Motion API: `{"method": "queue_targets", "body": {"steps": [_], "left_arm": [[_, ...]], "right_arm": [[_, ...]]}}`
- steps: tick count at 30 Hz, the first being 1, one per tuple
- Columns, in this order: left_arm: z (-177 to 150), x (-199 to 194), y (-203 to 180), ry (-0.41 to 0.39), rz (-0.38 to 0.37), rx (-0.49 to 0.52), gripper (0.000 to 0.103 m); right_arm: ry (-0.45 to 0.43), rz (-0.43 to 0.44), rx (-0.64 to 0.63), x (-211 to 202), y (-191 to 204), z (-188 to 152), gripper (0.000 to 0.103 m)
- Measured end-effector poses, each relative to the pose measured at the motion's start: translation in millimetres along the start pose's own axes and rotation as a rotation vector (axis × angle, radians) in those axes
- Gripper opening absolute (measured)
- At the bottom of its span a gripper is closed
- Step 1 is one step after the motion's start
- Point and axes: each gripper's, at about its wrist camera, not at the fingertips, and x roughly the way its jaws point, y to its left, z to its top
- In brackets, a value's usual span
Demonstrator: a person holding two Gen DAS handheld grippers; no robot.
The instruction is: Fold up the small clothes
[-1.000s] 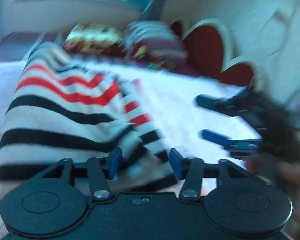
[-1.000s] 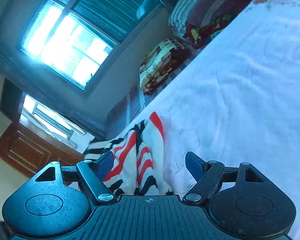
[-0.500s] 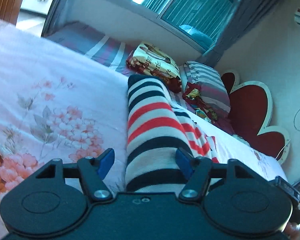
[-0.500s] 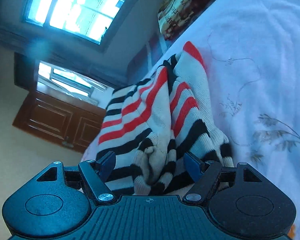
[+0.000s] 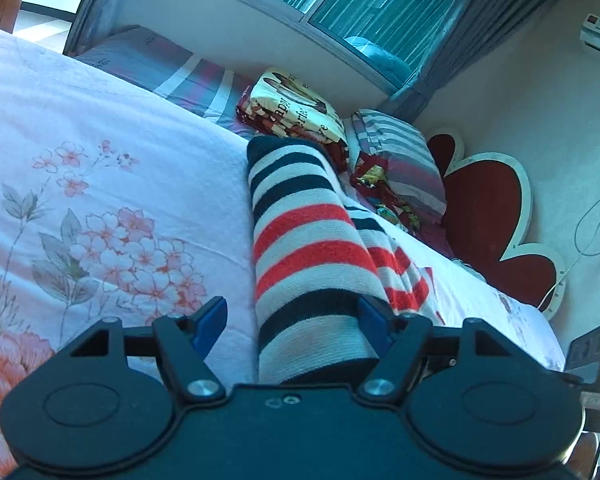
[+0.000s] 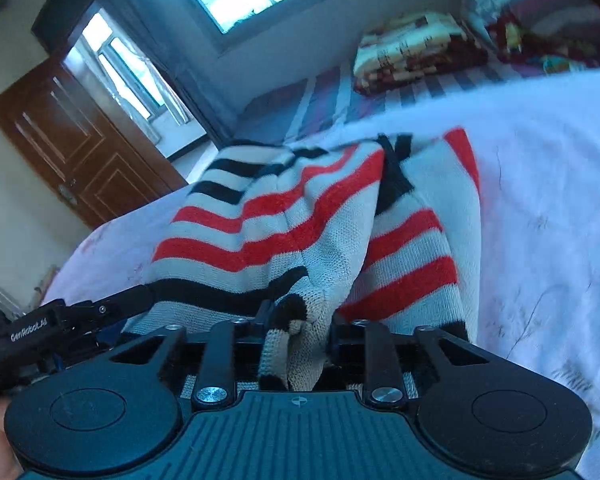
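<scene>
A knitted sweater with red, black and cream stripes [image 5: 312, 248] lies bunched on the bed. In the left wrist view my left gripper [image 5: 290, 316] is open, and a sleeve-like roll of the sweater lies between its blue pads, against the right pad [image 5: 374, 322]. In the right wrist view my right gripper [image 6: 298, 320] is shut on a bunched edge of the sweater [image 6: 268, 220]. The left gripper [image 6: 80, 316] shows at the left edge of that view, close beside the sweater.
The bed has a pink floral sheet [image 5: 100, 208]. Patterned and striped pillows [image 5: 300, 112] lie by the window wall. A red heart-shaped headboard [image 5: 484, 208] stands at the right. A brown door [image 6: 72, 140] is on the left.
My right gripper has closed on the sweater's edge. The left gripper has stayed open over the sleeve roll and moved slightly closer in.
</scene>
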Motion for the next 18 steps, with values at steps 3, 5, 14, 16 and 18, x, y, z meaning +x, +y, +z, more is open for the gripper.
{"method": "queue_targets", "body": {"steps": [3,5,14,16,18], "left_arm": [[1,3,-14,-0.002,-0.007,0.064,0.061],[0,8,-25,0.008,-0.004,0.109,0.059],[-15,35,-83,0.081,0.171,0.421,0.064],[-10,32,-77,0.097,0.148,0.393,0.064],[0,24,-66,0.102,0.092,0.323,0.062]], "right_arm": [[-0.096,-0.082,-0.18,-17,28,-6,0.022],[-0.161,-0.115,-0.261,-30,44,-7,0.021],[-0.092,-0.187,-0.165,-10,-9,-45,0.022],[-0.098,-0.147,-0.109,-17,-13,-42,0.031],[-0.156,-0.098,-0.05,-32,-22,-41,0.043]]}}
